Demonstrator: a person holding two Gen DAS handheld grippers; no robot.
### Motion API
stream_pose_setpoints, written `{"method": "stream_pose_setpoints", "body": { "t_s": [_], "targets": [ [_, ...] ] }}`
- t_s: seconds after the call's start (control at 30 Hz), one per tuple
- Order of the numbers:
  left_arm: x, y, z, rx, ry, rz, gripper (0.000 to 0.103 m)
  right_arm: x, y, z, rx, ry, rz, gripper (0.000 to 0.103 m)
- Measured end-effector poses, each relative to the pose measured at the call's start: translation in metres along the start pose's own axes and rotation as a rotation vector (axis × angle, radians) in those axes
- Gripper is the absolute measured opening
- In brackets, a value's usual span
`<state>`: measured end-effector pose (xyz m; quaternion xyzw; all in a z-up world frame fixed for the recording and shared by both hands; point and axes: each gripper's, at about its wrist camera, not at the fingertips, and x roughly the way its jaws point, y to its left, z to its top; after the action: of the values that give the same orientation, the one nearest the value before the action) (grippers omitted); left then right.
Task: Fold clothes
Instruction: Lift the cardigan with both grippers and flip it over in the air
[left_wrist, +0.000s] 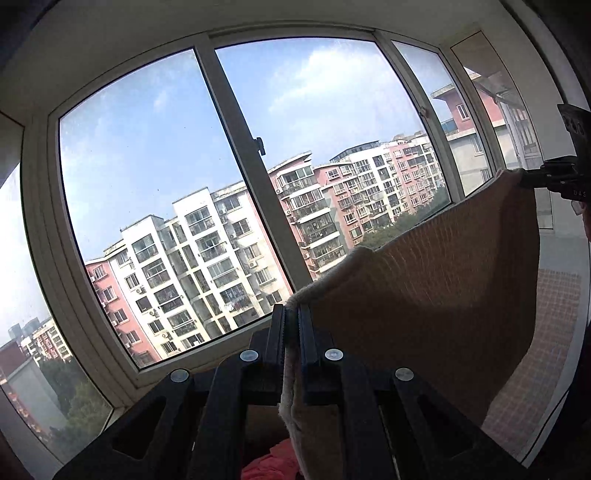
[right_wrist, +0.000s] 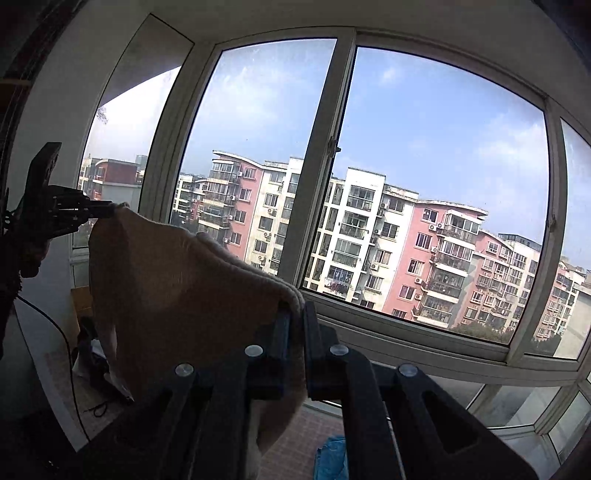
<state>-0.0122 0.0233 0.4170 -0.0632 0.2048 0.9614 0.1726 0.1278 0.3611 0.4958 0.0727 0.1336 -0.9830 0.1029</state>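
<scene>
A: What's the surface (right_wrist: 317, 417)?
B: Checked, orange-and-white grid. Mostly hidden.
A: What's on it?
B: Blue cloth (right_wrist: 332, 458) in the right view, red cloth (left_wrist: 269, 465) in the left.

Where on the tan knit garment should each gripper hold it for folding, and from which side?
At its top edge, one outer corner each, as now. The tan knit garment hangs between the left gripper and right gripper, both shut on that edge, so the cloth drapes flat below. Coming in from the person's side suits it.
</scene>
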Motion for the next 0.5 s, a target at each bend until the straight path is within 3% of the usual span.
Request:
{"method": "stream_pose_setpoints", "body": {
  "t_s": [0.13, 0.23, 0.37, 0.47, 0.5],
  "targets": [
    [0.017, -0.013, 0.002, 0.02, 0.039, -0.004, 0.006, 0.027, -0.014, -0.015, 0.001, 0.043, -0.007, 0.006],
    [0.058, -0.021, -0.008, 0.046, 0.113, -0.018, 0.006, 0.085, -0.026, -0.046, 0.036, 0.138, -0.006, 0.006],
    [0.165, -0.032, -0.052, 0.069, 0.265, -0.069, 0.006, 0.196, -0.039, -0.119, 0.072, 0.325, -0.039, 0.006],
    [0.269, -0.05, -0.107, 0.081, 0.414, -0.104, 0.008, 0.294, -0.047, -0.209, 0.127, 0.541, -0.065, 0.007],
    [0.307, -0.063, -0.133, 0.088, 0.477, -0.124, 0.014, 0.328, -0.049, -0.244, 0.148, 0.628, -0.068, 0.008]
  ]
}}
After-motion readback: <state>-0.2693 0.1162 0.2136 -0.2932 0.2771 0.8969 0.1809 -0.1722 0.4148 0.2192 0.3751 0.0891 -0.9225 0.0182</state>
